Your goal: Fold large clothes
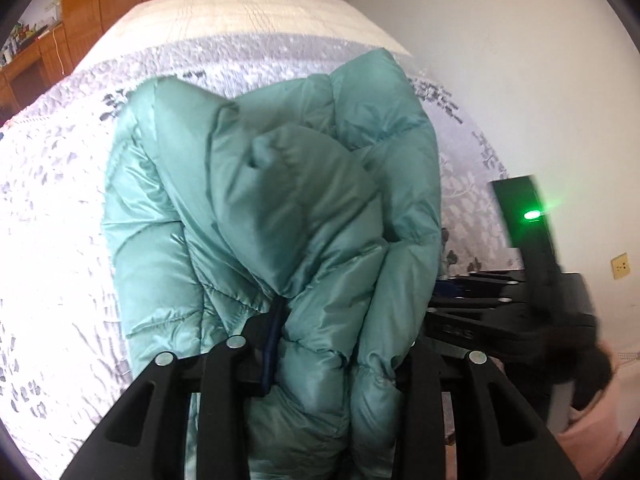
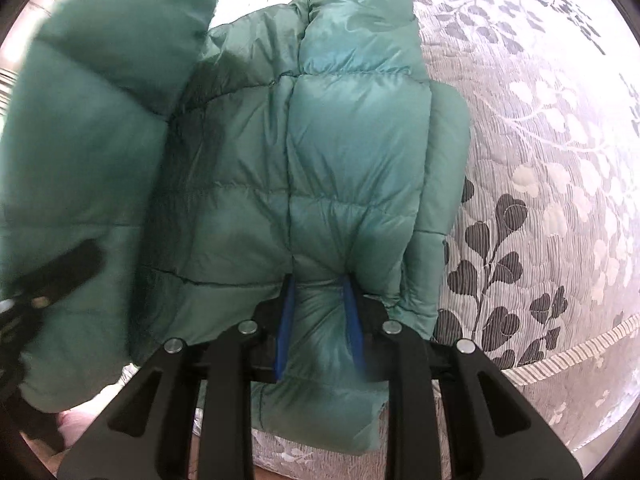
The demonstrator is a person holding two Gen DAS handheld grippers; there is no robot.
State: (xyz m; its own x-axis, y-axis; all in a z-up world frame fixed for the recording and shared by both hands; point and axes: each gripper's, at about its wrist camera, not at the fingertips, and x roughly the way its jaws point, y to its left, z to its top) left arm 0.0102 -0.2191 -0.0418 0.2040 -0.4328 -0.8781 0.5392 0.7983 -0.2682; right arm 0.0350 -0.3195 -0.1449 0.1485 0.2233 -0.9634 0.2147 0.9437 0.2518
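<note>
Green puffer jacket (image 2: 320, 152) lies on the bed w/ the leaf-print bedspread (image 2: 540, 184), near edge of the bed just below the grippers. Quilted, slippery shell, thick fill, so it bunches instead of creasing flat.

Right gripper (image 2: 320, 312): clenched on a thick bunch of the jacket's near edge, blue pads (image 2: 286, 320) biting either side of the fabric. Rest of the jacket spreads ahead of it, flat on the spread, one panel already doubled along its right side.

Left gripper (image 1: 332, 336): also grasping jacket; a fat wad fills the jaws, only one dark pad edge shows at left. What it holds is lifted off the bed and hangs in a mound in front of it. In the right wrist view that raised flap looms at left, blurred, w/ the left tool's black frame under it.

Step in hand, I'd say: mid-fold, left side lifted to go over the flat half while right pins the near edge.

Next move prob. calls for carrying the flap across toward the right gripper's side, keeping the hem taut, lowering till edges line up, then letting go. Risk: puffy fabric slips out or springs back open.

Beyond the bed: wooden cabinets (image 1: 100, 4) far left, white wall (image 1: 500, 60) to the right.
</note>
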